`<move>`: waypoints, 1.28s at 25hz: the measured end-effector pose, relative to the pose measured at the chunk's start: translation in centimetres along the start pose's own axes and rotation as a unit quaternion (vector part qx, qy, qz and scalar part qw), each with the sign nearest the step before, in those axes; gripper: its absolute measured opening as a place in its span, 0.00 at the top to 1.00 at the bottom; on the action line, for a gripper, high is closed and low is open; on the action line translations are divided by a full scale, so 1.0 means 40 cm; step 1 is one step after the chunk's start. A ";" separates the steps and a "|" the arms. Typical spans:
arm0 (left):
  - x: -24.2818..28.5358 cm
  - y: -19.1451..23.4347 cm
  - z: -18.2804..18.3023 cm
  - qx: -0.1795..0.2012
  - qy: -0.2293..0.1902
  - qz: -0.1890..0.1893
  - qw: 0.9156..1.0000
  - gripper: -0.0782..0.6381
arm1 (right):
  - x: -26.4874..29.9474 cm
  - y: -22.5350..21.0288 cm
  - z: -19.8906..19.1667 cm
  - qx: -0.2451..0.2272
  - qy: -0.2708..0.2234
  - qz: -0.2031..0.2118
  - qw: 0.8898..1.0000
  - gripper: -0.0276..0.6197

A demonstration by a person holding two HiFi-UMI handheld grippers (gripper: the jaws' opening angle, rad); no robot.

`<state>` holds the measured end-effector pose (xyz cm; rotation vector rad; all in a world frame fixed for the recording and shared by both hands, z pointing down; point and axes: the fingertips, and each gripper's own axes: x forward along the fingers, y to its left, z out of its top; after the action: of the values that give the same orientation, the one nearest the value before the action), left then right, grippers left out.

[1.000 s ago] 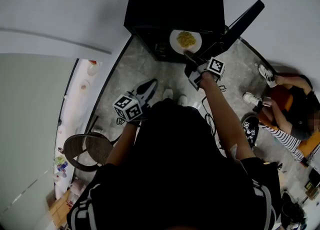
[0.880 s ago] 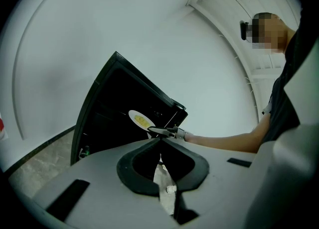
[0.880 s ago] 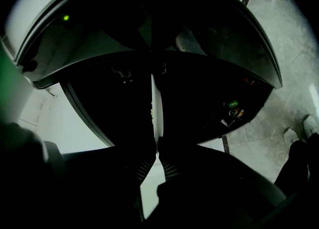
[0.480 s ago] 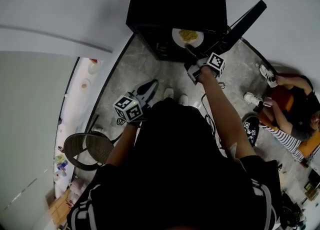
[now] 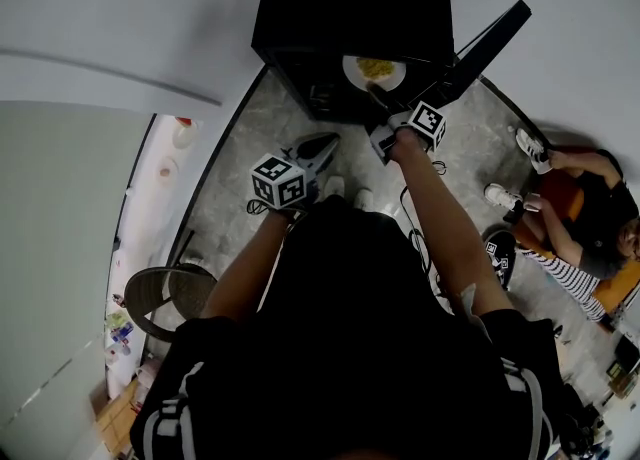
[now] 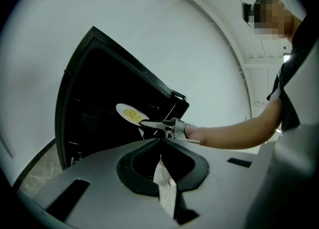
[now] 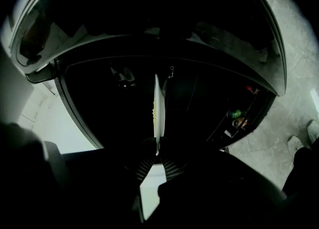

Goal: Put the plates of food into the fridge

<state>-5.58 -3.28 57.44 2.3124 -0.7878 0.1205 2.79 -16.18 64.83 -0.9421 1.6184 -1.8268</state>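
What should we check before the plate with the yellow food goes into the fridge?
1. Right gripper pinches the plate by its rim: ok.
2. Yellow food sits on the plate: ok.
3. Fridge door is swung open: ok.
4. Free shelf spot inside the fridge: cannot tell, the inside is too dark.
5. Left gripper is empty, jaws together, away from the plate: ok.
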 end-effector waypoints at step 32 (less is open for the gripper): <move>0.053 0.009 -0.024 0.004 0.031 -0.019 0.999 0.86 | 0.063 0.037 0.037 -0.072 -0.022 0.010 0.997 0.84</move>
<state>-3.94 -3.94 58.98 2.3182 -0.7122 0.1787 2.29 -19.27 63.83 -1.0182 1.7433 -1.6827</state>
